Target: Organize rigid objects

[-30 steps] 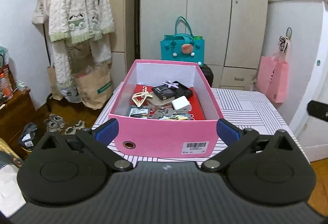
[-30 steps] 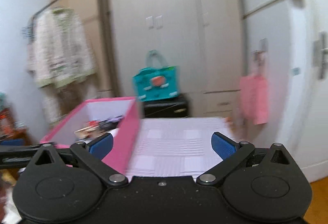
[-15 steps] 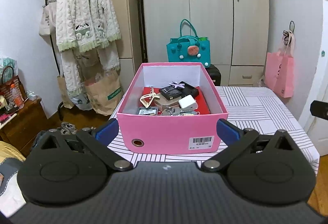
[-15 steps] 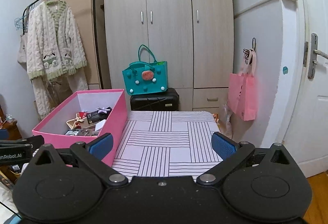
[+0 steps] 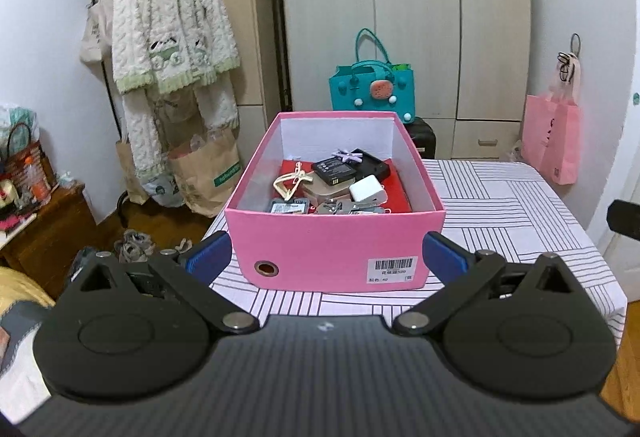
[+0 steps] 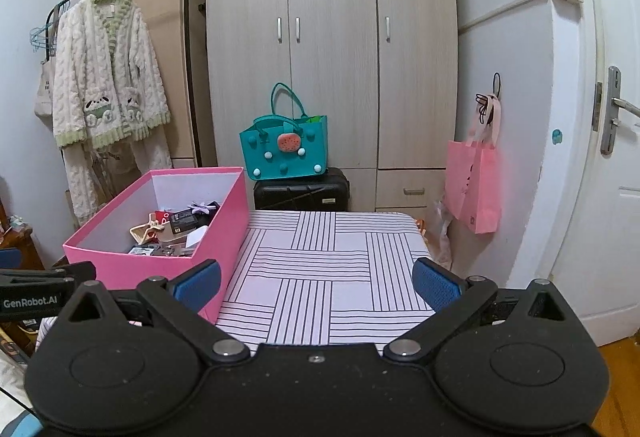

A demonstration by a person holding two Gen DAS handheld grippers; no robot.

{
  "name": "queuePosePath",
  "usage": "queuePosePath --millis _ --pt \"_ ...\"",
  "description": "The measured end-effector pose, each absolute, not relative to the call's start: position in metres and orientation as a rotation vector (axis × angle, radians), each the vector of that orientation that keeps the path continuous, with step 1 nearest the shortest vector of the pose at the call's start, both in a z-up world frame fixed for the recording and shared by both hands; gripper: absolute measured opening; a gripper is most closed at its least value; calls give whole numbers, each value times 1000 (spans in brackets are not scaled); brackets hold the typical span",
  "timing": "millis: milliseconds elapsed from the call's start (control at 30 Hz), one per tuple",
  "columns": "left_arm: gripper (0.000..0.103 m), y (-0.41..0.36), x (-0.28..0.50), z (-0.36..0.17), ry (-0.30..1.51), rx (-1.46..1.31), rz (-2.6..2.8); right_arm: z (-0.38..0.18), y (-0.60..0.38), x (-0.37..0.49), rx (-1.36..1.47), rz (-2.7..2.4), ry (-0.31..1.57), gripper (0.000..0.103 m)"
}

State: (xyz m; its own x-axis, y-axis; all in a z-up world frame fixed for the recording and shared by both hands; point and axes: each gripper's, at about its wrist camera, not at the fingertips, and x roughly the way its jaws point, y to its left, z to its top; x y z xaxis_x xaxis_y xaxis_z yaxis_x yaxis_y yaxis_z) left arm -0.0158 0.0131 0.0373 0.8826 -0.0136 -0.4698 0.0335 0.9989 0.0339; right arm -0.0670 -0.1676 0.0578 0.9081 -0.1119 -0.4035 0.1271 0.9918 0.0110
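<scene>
Both cams have steadied since 1 s ago: right wrist view was blurred and swinging, it's sharp w/ the table square ahead; left view has pulled back a bit, so the box sits smaller and more centred

Left gripper (image 5: 326, 257) hangs w/ blue fingers spread wide, nothing between them, just short of the near wall of the pink shoebox (image 5: 332, 249). Box stands on the left part of the striped tablecloth (image 5: 500, 205), open top, barcode sticker (image 5: 394, 268) on its near face, metal eyelet (image 5: 267, 268) lower left of that face

Inside the box, rigid bits piled toward the near end: white charger cube (image 5: 366, 189), black battery pack (image 5: 334, 172), black case (image 5: 374, 167) behind it w/ a lilac bow (image 5: 347, 156) on top, cream ribbon bow (image 5: 292, 181), tan flat case (image 5: 326, 193), bunch of keys (image 5: 344, 207), small dark card (image 5: 289, 206) at near left. Red lining (image 5: 394, 189) shows under them

Right gripper (image 6: 316, 279) also spread wide and empty, over the bare right half of the cloth (image 6: 332, 269), pink box (image 6: 160, 261) just to its left. Tip of the left gripper's body w/ GenRobot.AI label (image 6: 30, 302) pokes in at the left edge

Behind the table: teal tote (image 6: 285, 151) on a black suitcase (image 6: 302, 191), wardrobe (image 6: 332, 49), pink bag (image 6: 474, 185) hung on the wall, fluffy white robe (image 6: 106, 101) on a rack
</scene>
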Motion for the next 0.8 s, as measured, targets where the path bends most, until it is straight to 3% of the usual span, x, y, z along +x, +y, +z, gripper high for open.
queuePosePath --millis 800 --pt "103 18 -20 34 490 66 -55 54 -163 -65 25 -145 414 103"
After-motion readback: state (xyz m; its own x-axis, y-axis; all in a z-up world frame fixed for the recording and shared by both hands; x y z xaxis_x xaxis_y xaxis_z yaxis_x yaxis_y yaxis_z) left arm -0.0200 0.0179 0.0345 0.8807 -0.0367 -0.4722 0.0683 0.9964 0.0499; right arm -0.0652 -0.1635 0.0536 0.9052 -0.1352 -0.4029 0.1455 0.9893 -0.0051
